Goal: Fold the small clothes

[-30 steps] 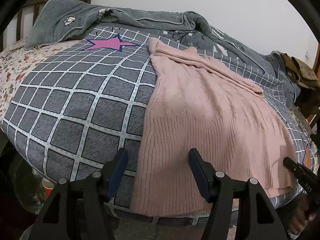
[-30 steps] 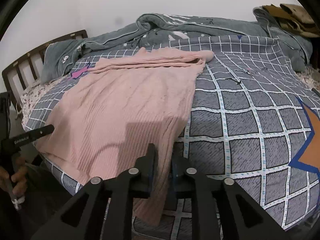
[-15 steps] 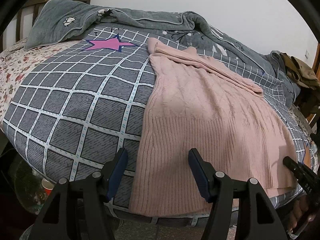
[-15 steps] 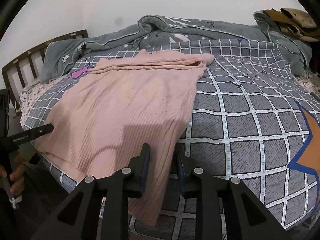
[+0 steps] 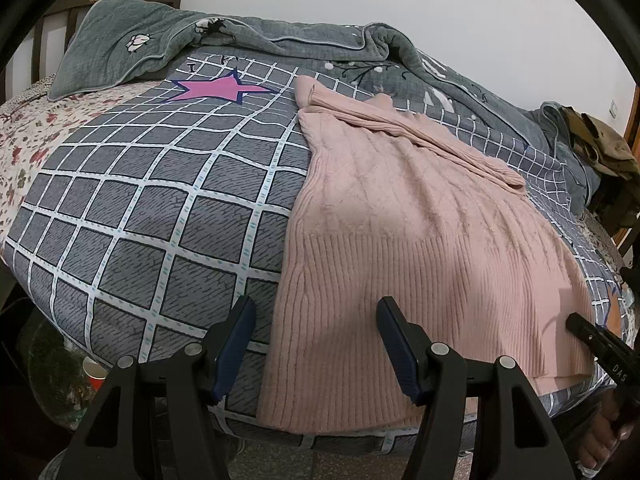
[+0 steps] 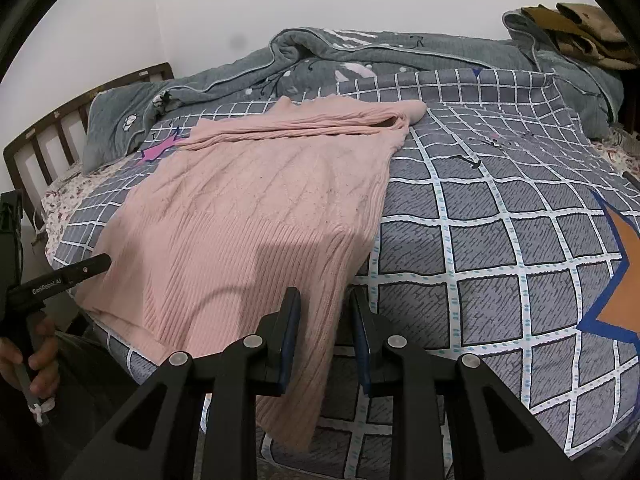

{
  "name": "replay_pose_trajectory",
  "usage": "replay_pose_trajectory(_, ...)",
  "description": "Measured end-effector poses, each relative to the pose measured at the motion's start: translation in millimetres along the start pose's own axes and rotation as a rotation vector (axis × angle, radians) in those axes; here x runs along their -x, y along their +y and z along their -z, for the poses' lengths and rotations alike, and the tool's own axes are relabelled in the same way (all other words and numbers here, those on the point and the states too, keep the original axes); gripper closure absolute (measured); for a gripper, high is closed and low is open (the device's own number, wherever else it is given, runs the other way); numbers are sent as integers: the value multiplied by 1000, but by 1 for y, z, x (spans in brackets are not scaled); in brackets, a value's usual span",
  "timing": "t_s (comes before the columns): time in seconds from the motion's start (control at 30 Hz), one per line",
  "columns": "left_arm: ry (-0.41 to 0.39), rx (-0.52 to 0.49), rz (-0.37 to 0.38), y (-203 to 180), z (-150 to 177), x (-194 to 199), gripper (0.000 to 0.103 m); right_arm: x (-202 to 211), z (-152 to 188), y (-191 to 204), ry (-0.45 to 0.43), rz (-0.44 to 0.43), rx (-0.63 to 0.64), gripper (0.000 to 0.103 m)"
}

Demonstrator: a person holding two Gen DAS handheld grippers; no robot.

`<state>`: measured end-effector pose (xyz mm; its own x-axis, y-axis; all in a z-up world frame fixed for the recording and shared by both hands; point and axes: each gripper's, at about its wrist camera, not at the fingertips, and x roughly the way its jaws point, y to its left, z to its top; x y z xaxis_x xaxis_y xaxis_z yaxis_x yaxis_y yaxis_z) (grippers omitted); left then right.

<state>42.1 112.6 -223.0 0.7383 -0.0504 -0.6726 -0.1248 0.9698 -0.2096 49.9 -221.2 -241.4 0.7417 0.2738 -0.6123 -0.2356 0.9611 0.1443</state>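
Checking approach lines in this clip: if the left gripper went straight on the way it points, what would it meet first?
Most likely the ribbed hem of the pink sweater on the bed, just ahead of the left gripper; its open jaws frame that corner. Depth is unclear, so how near is uncertain.

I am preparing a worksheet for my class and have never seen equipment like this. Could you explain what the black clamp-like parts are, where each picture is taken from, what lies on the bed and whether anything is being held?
No machine works here: a person holds a black two-finger gripper in each hand, and a wide-angle camera on each looks forward along its fingers.

One picture looks from the left gripper, the other from the right gripper. Each also shows the other tool at its edge, with the hand holding it.

On the grey checked bedcover lies a pink ribbed knitted sweater, its hem hanging over the near edge and a sleeve folded across the top. Behind it lies a rumpled grey-green quilt.

Nothing is held. The left jaws stand wide apart above the hem's corner; the right jaws are narrowly open around the sweater's side edge, with no clear pinch.
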Motion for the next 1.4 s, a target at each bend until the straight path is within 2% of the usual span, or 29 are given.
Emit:
replay_pose_trajectory(0.73, 0, 1, 1, -1, 0, 0, 42, 1, 0, -2, 1, -10, -10, 78)
replay_pose_trajectory(1.27, 1, 16, 53, -3, -2, 3, 43, 9, 4, 6, -11, 8, 30, 78)
replay_pose_trajectory(1.4, -10, 29, 47, 2, -2, 6, 43, 9, 4, 5, -7, 0, 28, 78)
